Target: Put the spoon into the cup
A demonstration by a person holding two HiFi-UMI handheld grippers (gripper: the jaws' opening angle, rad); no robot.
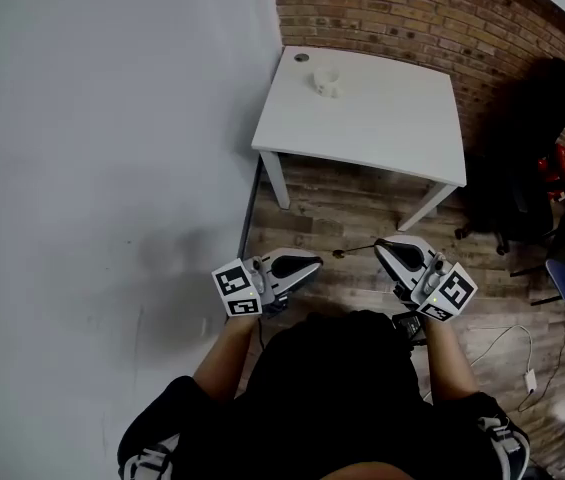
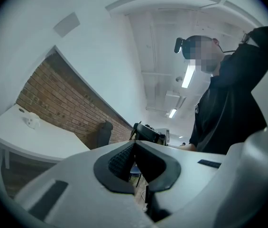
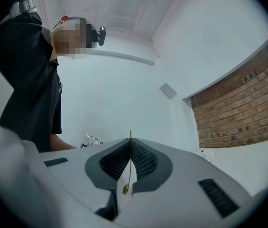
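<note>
A small white cup (image 1: 326, 81) stands near the back left corner of the white table (image 1: 382, 128); the left gripper view shows the cup (image 2: 31, 121) far off on that table (image 2: 39, 144). My right gripper (image 1: 378, 247) is shut on a thin spoon (image 1: 355, 251), which sticks out to the left over the wooden floor. Seen edge-on, the spoon (image 3: 130, 158) is pinched between the right gripper's (image 3: 130, 144) pads. My left gripper (image 1: 317, 263) faces the right one, shut with nothing in it (image 2: 134, 145). Both are held in front of the person, well short of the table.
A small dark round object (image 1: 302, 57) lies by the table's back left corner. A grey wall (image 1: 102, 168) runs along the left and a brick wall (image 1: 382, 8) behind the table. A black chair (image 1: 527, 158) and cables (image 1: 522, 353) are at the right.
</note>
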